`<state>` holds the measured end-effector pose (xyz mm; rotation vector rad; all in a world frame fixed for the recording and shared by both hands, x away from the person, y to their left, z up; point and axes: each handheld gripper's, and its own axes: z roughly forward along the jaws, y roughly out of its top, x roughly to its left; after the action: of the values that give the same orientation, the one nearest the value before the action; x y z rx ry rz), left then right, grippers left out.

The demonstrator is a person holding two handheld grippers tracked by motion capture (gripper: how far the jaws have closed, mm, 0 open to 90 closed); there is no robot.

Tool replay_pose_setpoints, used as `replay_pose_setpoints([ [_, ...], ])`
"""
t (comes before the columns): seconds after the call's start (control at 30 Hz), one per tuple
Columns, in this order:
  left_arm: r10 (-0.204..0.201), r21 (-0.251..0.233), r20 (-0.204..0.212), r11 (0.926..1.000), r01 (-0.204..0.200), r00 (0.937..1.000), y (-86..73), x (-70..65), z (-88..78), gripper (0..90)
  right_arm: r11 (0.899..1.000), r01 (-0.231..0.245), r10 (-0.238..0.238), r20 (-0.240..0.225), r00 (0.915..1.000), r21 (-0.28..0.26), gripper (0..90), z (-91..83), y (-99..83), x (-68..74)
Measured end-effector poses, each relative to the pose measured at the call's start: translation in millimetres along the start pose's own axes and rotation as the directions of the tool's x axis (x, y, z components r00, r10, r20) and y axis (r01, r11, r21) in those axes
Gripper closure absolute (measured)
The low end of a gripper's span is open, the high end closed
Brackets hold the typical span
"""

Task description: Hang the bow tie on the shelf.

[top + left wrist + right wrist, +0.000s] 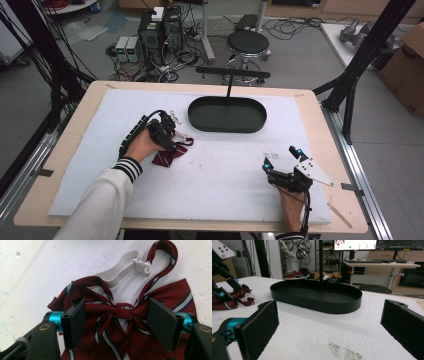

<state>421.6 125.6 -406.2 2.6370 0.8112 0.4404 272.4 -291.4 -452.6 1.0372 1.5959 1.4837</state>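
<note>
The left tongs stand over a dark red striped bow tie, one pad on each side of its centre knot, spread part-way with fabric lying between them; the pads do not yet press the cloth, though the left pad sits right against a wing. In the high view the left tongs are at about ten o'clock from the middle of the white mat on the desk, and the bow tie lies just below them, toward the person's sleeve.

The bow tie looks light, soft and floppy: it should crumple rather than resist, and its wings would droop if lifted by an edge. The knot is the firmest, thickest spot and the best place to pinch. The white elastic strap with its plastic clasp trails off at twelve o'clock and could dangle or snag.

The right tongs rest at about four o'clock on the mat, spread wide and pinching nothing, pointing toward the black oval tray, which lies at twelve o'clock from the mat's middle.
</note>
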Motion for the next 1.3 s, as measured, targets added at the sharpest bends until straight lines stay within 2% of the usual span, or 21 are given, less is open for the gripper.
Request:
replay_pose_setpoints([
  [0.2,-0.009,0.012,0.025,0.9999,0.009,0.9996,-0.7,2.1,3.7,34.3,1.0,0.005,-0.005,0.001,1.0,0.0,0.6,0.1,0.0,0.0],
  [0.3,-0.031,0.012,0.049,0.9995,0.03,0.9983,-1.1,4.0,5.8,35.6,1.0,0.009,-0.009,0.002,1.0,-0.002,0.6,0.2,0.0,-0.3],
  [0.4,-0.056,0.014,0.076,0.9984,0.055,0.9956,-0.9,6.7,7.6,39.7,1.0,0.01,-0.01,0.002,0.9999,-0.002,0.6,0.2,0.0,-0.3],
  [0.5,-0.065,0.025,0.093,0.9977,0.062,0.9936,0.3,7.7,7.9,44.1,1.0,0.01,-0.01,0.002,1.0,-0.002,0.6,0.2,0.1,-0.2],
  [0.63,-0.089,0.03,0.121,0.9958,0.086,0.9887,-0.3,9.5,8.3,48.7,1.0,0.006,-0.006,0.001,1.0,0.0,0.6,0.1,0.0,-0.2],
  [0.73,-0.126,0.036,0.148,0.9919,0.122,0.9809,-1.9,13.3,9.1,51.2,1.0,0.006,-0.006,0.002,1.0,0.0,0.6,0.1,0.0,-0.1],
  [0.87,-0.135,0.023,0.149,0.9909,0.133,0.9796,-3.4,12.9,9.0,52.6,1.0,0.01,-0.01,0.002,0.9999,-0.003,0.6,0.1,0.0,-0.3],
  [1.03,-0.146,0.035,0.143,0.9892,0.142,0.9789,-2.6,11.0,6.9,61.1,1.0,-0.003,0.003,0.002,1.0,-0.001,0.5,-0.2,-0.1,-0.3],
  [1.2,-0.143,0.039,0.136,0.9895,0.139,0.9803,-1.9,10.0,6.6,63.9,1.0,-0.004,0.004,0.001,1.0,-0.003,0.6,-0.2,-0.1,-0.3],
  [1.3,-0.127,0.036,0.132,0.9918,0.123,0.983,-2.0,8.9,6.1,64.4,1.0,-0.005,0.005,0.001,1.0,-0.002,0.6,-0.2,-0.1,-0.4],
])
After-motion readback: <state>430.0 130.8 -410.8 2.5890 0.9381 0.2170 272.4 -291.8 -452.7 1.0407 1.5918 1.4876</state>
